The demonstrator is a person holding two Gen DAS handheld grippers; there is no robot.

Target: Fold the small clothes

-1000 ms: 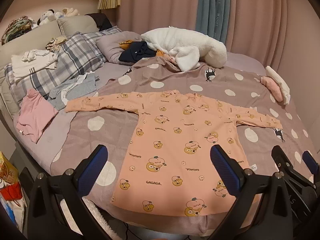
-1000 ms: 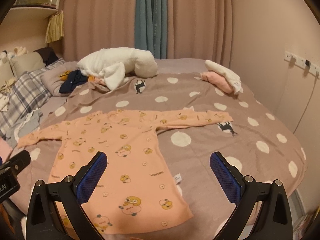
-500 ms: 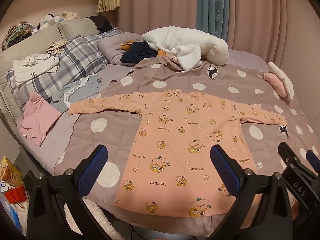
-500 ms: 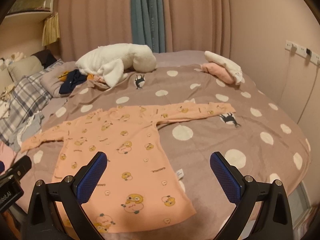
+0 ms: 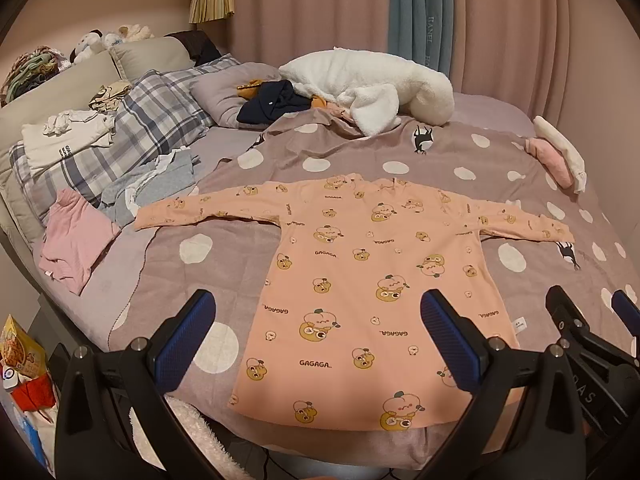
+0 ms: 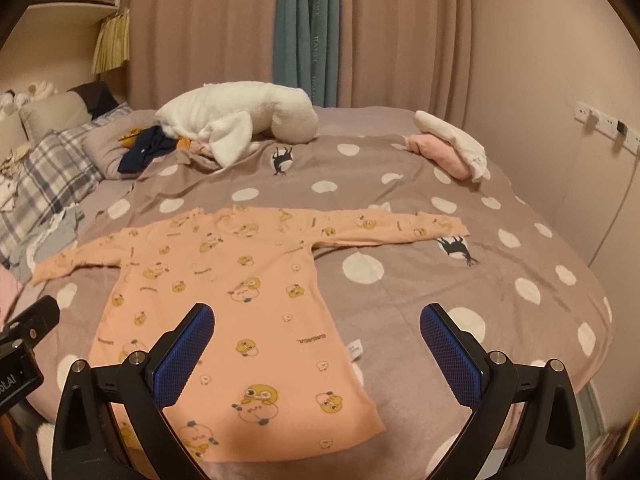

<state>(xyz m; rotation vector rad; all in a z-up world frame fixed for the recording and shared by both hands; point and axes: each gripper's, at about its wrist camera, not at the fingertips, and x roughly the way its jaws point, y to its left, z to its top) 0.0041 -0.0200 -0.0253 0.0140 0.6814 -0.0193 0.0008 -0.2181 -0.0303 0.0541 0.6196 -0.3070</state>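
A small peach long-sleeved shirt with cartoon prints lies flat on the polka-dot bedspread, sleeves spread to both sides, hem toward me. In the right wrist view the same shirt sits left of centre. My left gripper hovers open above the hem's left part, holding nothing. My right gripper is open over the shirt's right edge near its white side label, also holding nothing. The right gripper's body shows at the lower right of the left wrist view.
A white plush toy and dark clothes lie at the bed's far end. Plaid pillows, a grey garment and a pink garment lie left. Folded pink and white clothes sit far right. The wall stands right.
Both grippers have lifted and drawn back slightly, so the shirt sits lower and farther in each view. The shirt has not moved and both grippers stay open.
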